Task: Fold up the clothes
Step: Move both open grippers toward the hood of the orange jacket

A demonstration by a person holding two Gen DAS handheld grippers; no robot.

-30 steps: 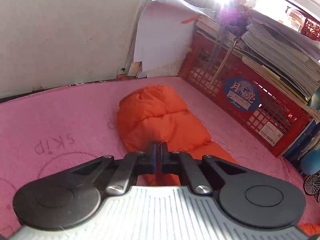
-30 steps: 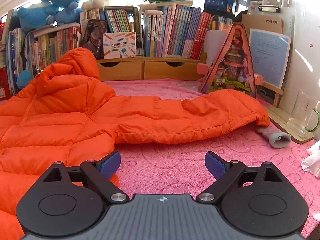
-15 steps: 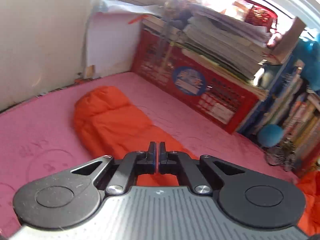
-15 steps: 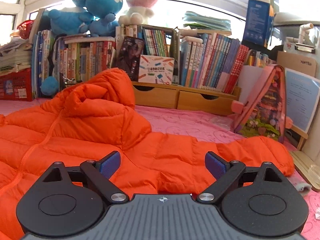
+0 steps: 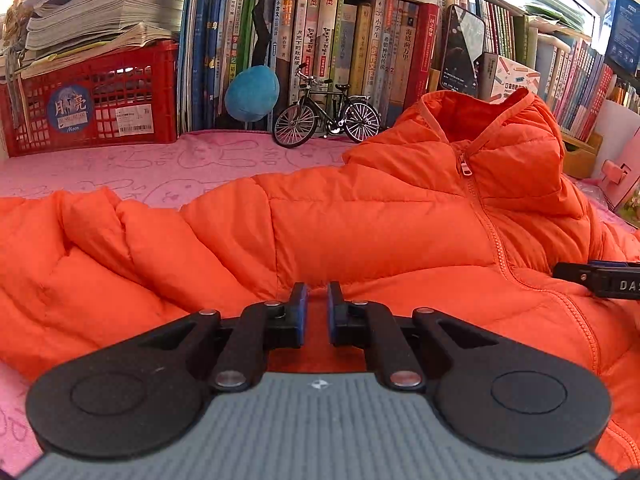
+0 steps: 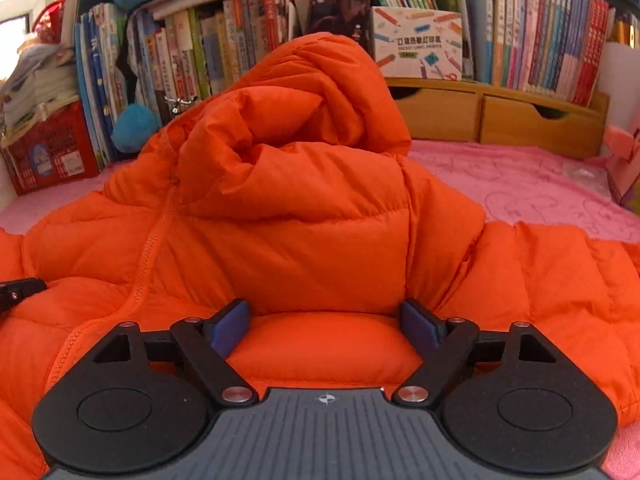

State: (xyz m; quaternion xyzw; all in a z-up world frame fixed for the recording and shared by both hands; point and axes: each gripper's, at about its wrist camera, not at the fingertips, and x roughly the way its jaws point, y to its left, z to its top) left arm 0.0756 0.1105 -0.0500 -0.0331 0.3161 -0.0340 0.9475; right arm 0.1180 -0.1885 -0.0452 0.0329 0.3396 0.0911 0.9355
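Note:
An orange puffer jacket (image 5: 400,232) lies zipped and front up on the pink blanket (image 5: 160,160), its hood (image 6: 320,92) standing up toward the books. One sleeve (image 5: 80,264) lies bunched at the left. My left gripper (image 5: 317,300) sits low over the chest. Its jaws are just opening, a narrow slit apart, with orange fabric filling the slit. My right gripper (image 6: 324,320) is below the hood. Its jaws stand wide and are closing, with a puffed panel of the jacket (image 6: 280,220) between the pads. One finger of each gripper shows at the edge of the other's view.
A red crate (image 5: 92,96) under stacked papers stands at the back left. A row of books (image 5: 360,40), a blue plush ball (image 5: 251,94) and a model bicycle (image 5: 326,120) line the back. Wooden drawers (image 6: 500,116) and a pink toy house (image 6: 624,160) are at the right.
The left gripper swung from the sleeve by the wall and crate round to the jacket's chest, and its pads parted slightly. The right gripper moved in over the jacket below the hood, jaws narrowing.

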